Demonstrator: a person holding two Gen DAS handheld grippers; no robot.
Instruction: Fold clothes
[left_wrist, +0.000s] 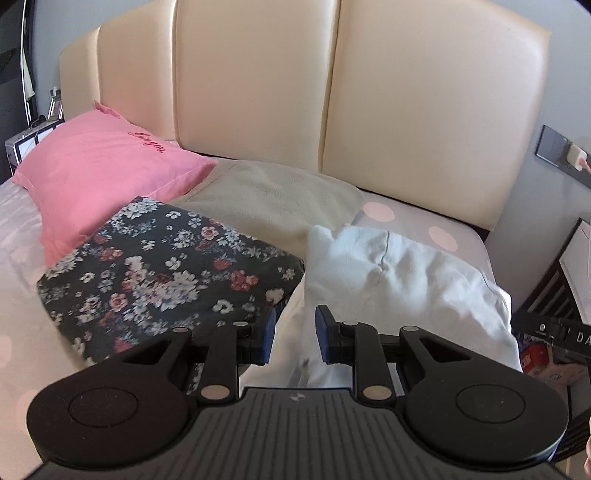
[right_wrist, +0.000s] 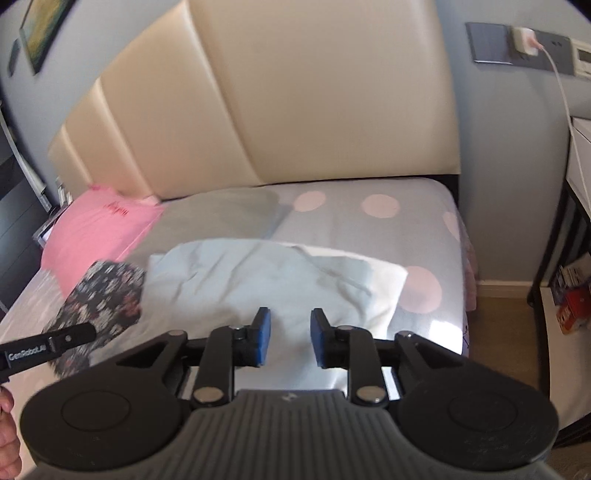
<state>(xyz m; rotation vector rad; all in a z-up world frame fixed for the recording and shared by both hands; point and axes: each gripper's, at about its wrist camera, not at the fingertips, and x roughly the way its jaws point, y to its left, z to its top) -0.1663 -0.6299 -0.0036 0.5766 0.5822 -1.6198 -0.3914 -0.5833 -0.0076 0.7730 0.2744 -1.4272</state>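
A pale white-blue garment (left_wrist: 399, 280) lies crumpled on the right half of the bed, and the right wrist view shows it spread wide (right_wrist: 258, 280). To its left rests a dark floral garment (left_wrist: 159, 273), folded flat (right_wrist: 103, 295). My left gripper (left_wrist: 295, 334) hovers over the seam between the two garments, blue pads apart with nothing between them. My right gripper (right_wrist: 290, 338) hangs over the near edge of the pale garment, also open and empty.
A pink pillow (left_wrist: 103, 166) and a beige cloth (left_wrist: 273, 199) lie near the cream headboard (left_wrist: 332, 92). The dotted sheet (right_wrist: 369, 221) shows bare at the right. A dark shelf (right_wrist: 565, 295) and a wall socket with a cable (right_wrist: 524, 40) stand beside the bed.
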